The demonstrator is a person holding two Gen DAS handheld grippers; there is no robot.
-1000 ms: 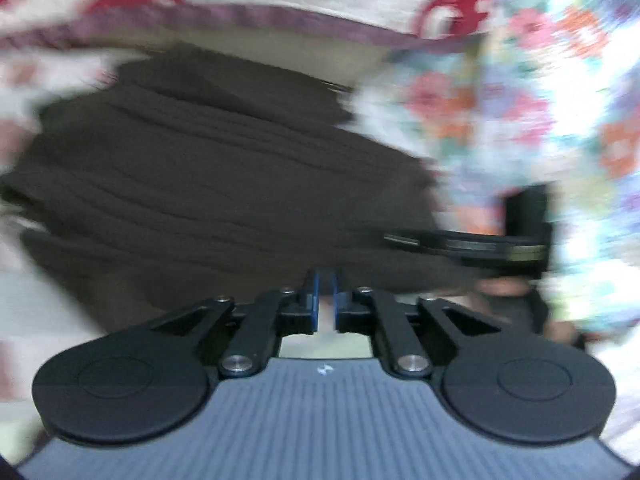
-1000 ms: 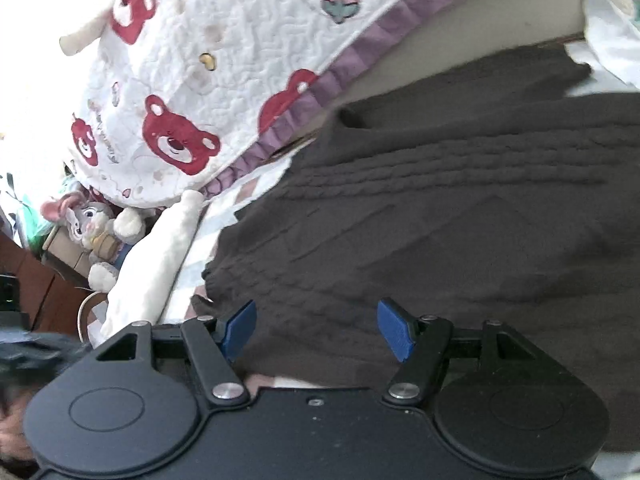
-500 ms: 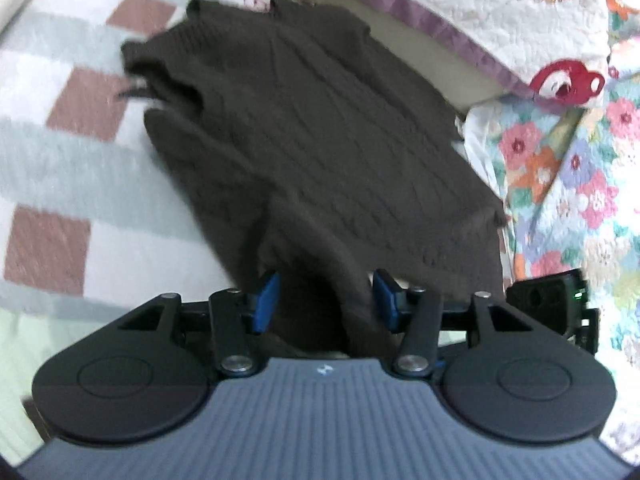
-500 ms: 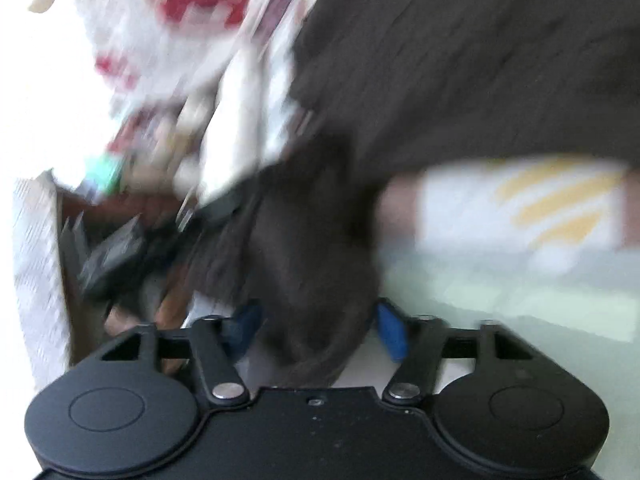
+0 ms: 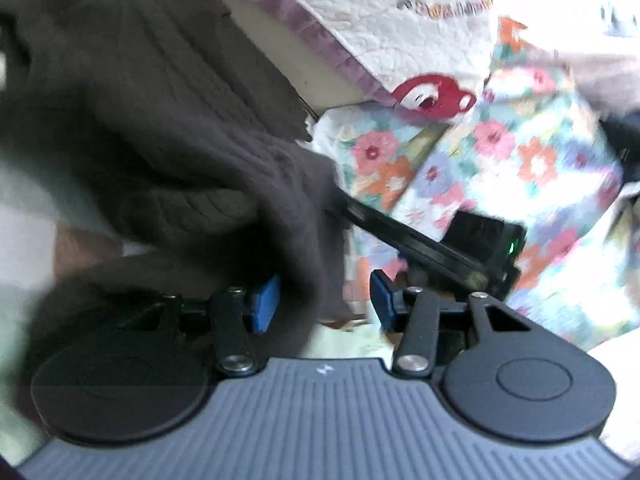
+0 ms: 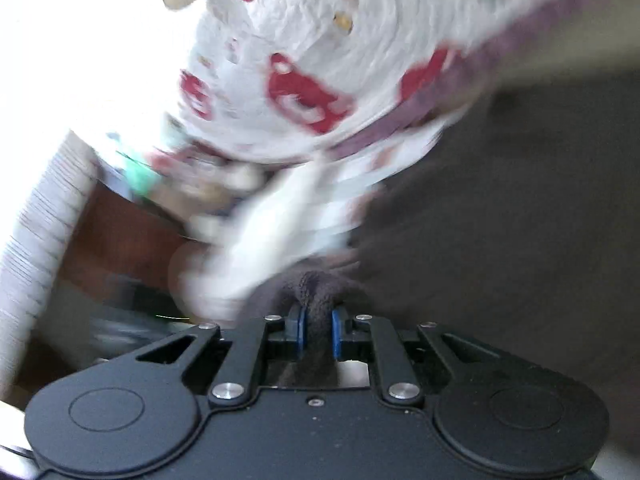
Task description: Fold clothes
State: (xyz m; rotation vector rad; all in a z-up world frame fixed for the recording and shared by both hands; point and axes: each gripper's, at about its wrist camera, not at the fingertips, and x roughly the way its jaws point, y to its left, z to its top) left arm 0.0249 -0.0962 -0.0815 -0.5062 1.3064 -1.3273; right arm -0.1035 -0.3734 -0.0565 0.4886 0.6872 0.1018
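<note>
Right claw pinches sweater; left claw gapes.

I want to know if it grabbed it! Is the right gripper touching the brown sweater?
Touching. The right wrist view shows the right gripper pinching a bunch of the brown sweater between its blue pads.

Small white logo mark at front centre of grey ribbed gripper body, left wrist view; shape unclear, not a readable letter. Coloured lettering on white quilt, above the red bear print; blurred, illegible. Right wrist view motion-blurred; no legible text, numbers or labels found.
</note>
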